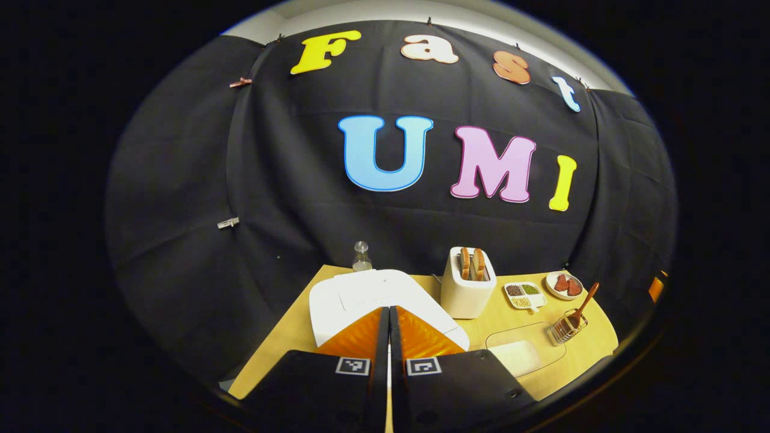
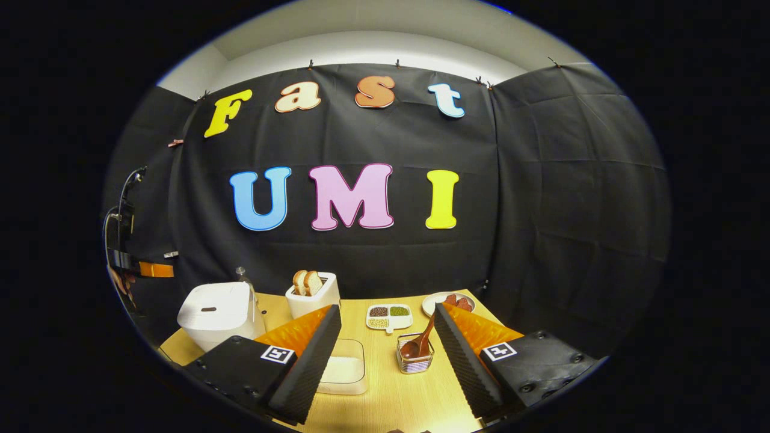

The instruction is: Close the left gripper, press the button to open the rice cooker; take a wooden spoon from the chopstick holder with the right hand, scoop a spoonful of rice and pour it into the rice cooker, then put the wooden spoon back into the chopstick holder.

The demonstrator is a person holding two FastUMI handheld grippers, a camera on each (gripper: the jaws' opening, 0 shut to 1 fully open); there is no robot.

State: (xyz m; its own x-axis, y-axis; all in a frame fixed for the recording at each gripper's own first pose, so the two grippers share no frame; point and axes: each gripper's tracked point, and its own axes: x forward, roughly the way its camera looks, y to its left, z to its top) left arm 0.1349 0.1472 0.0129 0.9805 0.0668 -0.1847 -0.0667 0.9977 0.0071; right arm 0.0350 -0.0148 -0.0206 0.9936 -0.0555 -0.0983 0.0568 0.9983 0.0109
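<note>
While black cloth is walling the booth on three sides, a pale wooden surface (image 2: 385, 385) is carrying everything. On it are sitting one white cooker (image 2: 216, 313), lid down, one toaster (image 2: 313, 294) with two slices of bread, one bottle (image 1: 361, 255), one three-part dish (image 2: 388, 317) of grains, one plate (image 2: 448, 302), one clear box (image 2: 343, 368) of rice and one wire holder (image 2: 415, 359) with one spoon (image 2: 421, 343) leaning in it. The left gripper (image 1: 388, 325) is hovering just above the cooker's near edge, its fingers clenched together on nothing. The right gripper (image 2: 388, 355) is hanging level above the surface's near side, fingers spread wide, with the holder and the box lying between them farther off.
</note>
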